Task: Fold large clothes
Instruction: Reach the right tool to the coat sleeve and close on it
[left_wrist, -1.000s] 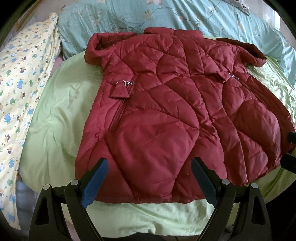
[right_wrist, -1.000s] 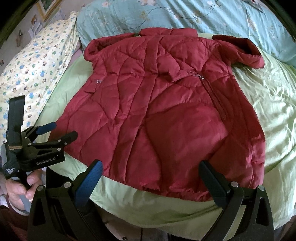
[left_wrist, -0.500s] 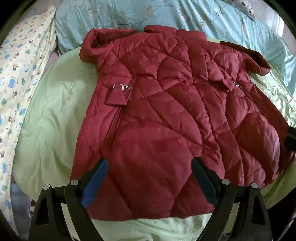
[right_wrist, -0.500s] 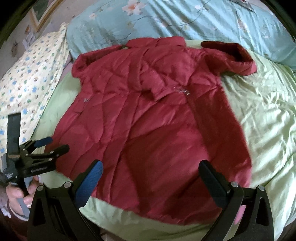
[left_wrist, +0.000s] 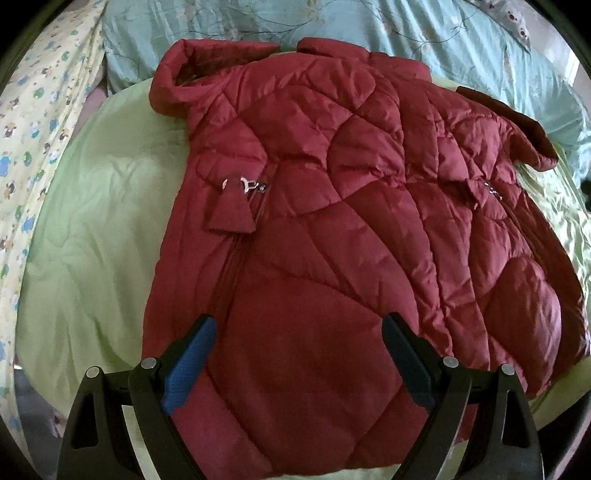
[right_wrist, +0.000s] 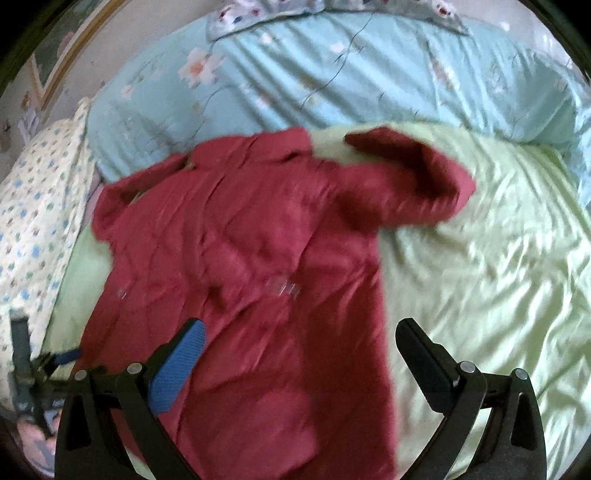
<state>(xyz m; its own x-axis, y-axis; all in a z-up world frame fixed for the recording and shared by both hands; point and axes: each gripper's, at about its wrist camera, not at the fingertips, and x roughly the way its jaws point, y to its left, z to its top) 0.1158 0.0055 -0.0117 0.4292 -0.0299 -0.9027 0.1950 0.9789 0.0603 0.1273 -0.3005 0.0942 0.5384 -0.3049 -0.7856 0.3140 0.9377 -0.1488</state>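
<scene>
A dark red quilted jacket (left_wrist: 332, 236) lies spread flat on a pale green bedsheet (left_wrist: 92, 221), collar away from me, both sleeves out to the sides. My left gripper (left_wrist: 299, 354) is open and empty, hovering over the jacket's lower left part near the hem. In the right wrist view, which is blurred, the jacket (right_wrist: 236, 280) lies left of centre with its right sleeve (right_wrist: 417, 188) stretched out. My right gripper (right_wrist: 303, 362) is open and empty above the jacket's right side edge. The left gripper (right_wrist: 48, 369) also shows at the far left there.
A light blue floral quilt (left_wrist: 406, 33) lies across the far side of the bed and shows in the right wrist view (right_wrist: 332, 74). A yellow patterned blanket (left_wrist: 33, 122) lies along the left. Green sheet (right_wrist: 480, 277) spreads right of the jacket.
Both grippers moved forward over the jacket. The right gripper swung rightward and tilted up, so the jacket sits farther left and lower in its view. Both stayed open.
</scene>
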